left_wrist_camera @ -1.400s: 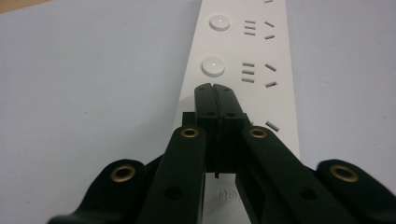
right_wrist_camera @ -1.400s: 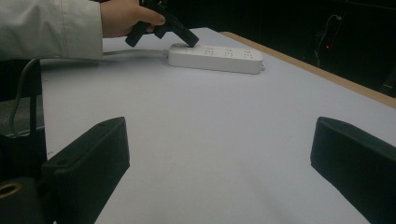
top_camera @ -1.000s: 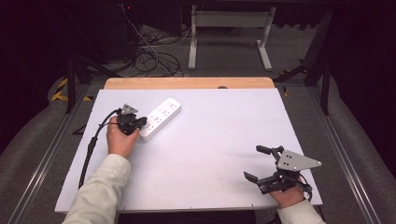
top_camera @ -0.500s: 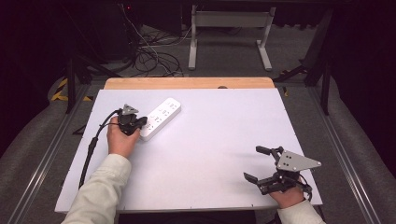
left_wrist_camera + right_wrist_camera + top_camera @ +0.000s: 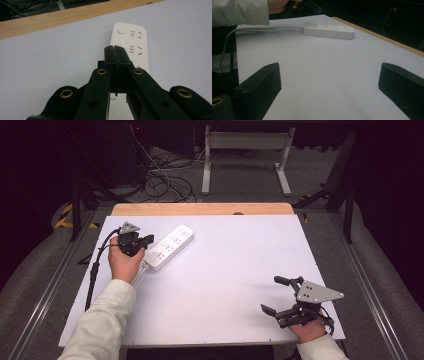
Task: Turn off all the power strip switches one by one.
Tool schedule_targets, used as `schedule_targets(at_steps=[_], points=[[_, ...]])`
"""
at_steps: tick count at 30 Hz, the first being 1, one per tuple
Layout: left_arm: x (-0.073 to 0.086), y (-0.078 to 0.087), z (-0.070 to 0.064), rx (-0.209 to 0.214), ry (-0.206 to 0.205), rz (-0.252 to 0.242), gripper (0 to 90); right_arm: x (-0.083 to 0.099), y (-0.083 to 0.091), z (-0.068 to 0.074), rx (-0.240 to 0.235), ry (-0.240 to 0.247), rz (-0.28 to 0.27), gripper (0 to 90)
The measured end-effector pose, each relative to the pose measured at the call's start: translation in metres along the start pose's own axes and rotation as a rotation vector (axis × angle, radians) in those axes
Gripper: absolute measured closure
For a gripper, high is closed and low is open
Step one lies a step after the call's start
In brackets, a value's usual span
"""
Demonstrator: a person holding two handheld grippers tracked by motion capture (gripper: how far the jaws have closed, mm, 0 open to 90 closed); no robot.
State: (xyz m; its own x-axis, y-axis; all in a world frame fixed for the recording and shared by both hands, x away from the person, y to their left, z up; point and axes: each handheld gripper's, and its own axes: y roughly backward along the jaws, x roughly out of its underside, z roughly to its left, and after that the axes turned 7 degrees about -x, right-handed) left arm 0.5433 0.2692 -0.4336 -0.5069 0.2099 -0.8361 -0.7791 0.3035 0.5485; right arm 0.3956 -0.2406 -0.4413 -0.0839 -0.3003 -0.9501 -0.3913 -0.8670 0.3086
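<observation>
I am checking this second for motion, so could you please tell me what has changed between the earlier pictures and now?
Nothing has visibly changed. The left gripper stays over the near end of the white power strip with its jaws shut and nothing between them, and the right gripper still rests open near the table's front right corner. The strip lies where it did.

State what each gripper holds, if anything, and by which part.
Nothing is held. The left gripper has its jaws shut on nothing, above the white power strip. The right gripper is open over bare table.
</observation>
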Motion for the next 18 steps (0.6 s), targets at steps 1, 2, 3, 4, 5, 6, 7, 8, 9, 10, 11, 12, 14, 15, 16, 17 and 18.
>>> schedule_targets(at_steps=[1, 2, 3, 4, 5, 6, 7, 8, 9, 10, 11, 12, 14, 15, 16, 17, 18], points=[[-0.003, 0.001, -0.001, -0.001, -0.015, -0.003, 90.0, 0.000, 0.000, 0.000, 0.001, 0.000, -0.001, 5.0], [-0.005, 0.001, -0.002, 0.004, -0.019, -0.005, 90.0, 0.000, 0.000, 0.000, 0.000, 0.000, 0.000, 5.0], [-0.008, 0.002, -0.004, 0.009, -0.025, -0.009, 90.0, 0.000, 0.000, 0.000, 0.000, 0.000, 0.000, 5.0], [-0.011, 0.002, -0.005, 0.012, -0.034, -0.010, 90.0, 0.000, 0.000, 0.000, 0.002, -0.002, 0.001, 5.0], [-0.013, 0.001, -0.006, 0.013, -0.034, -0.013, 90.0, 0.000, -0.001, 0.000, 0.000, -0.006, 0.001, 5.0], [-0.015, 0.000, -0.007, 0.012, -0.036, -0.011, 90.0, 0.000, -0.001, -0.001, -0.001, -0.005, 0.003, 5.0], [-0.016, -0.001, -0.008, 0.011, -0.047, -0.005, 90.0, 0.000, -0.001, -0.001, -0.001, -0.005, 0.003, 5.0], [-0.017, -0.003, -0.009, 0.014, -0.052, -0.001, 90.0, 0.000, -0.001, -0.001, -0.002, -0.003, 0.003, 5.0], [-0.018, -0.005, -0.010, 0.013, -0.052, 0.004, 90.0, 0.001, -0.001, -0.001, -0.002, -0.005, 0.002, 5.0], [-0.018, -0.007, -0.011, 0.017, -0.056, 0.011, 90.0, 0.001, -0.001, -0.001, -0.001, -0.005, 0.002, 5.0], [-0.018, -0.010, -0.012, 0.025, -0.058, 0.014, 90.0, 0.001, -0.001, -0.001, -0.001, -0.005, 0.002, 5.0], [-0.018, -0.012, -0.013, 0.033, -0.056, 0.021, 90.0, 0.001, -0.001, -0.001, -0.002, -0.007, 0.002, 5.0], [-0.016, -0.017, -0.014, 0.034, -0.058, 0.027, 90.0, 0.001, -0.001, -0.001, 0.001, -0.009, 0.004, 5.0], [-0.015, -0.019, -0.014, 0.039, -0.061, 0.030, 90.0, 0.001, -0.001, -0.001, 0.000, -0.009, 0.006, 5.0], [-0.014, -0.022, -0.015, 0.037, -0.060, 0.043, 90.0, 0.001, -0.001, -0.001, 0.000, -0.009, 0.006, 5.0], [-0.013, -0.024, -0.015, 0.031, -0.065, 0.049, 90.0, 0.001, -0.001, -0.001, -0.001, -0.009, 0.006, 5.0], [-0.012, -0.026, -0.014, 0.026, -0.066, 0.054, 90.0, 0.001, -0.001, -0.001, -0.005, -0.011, 0.001, 5.0]])
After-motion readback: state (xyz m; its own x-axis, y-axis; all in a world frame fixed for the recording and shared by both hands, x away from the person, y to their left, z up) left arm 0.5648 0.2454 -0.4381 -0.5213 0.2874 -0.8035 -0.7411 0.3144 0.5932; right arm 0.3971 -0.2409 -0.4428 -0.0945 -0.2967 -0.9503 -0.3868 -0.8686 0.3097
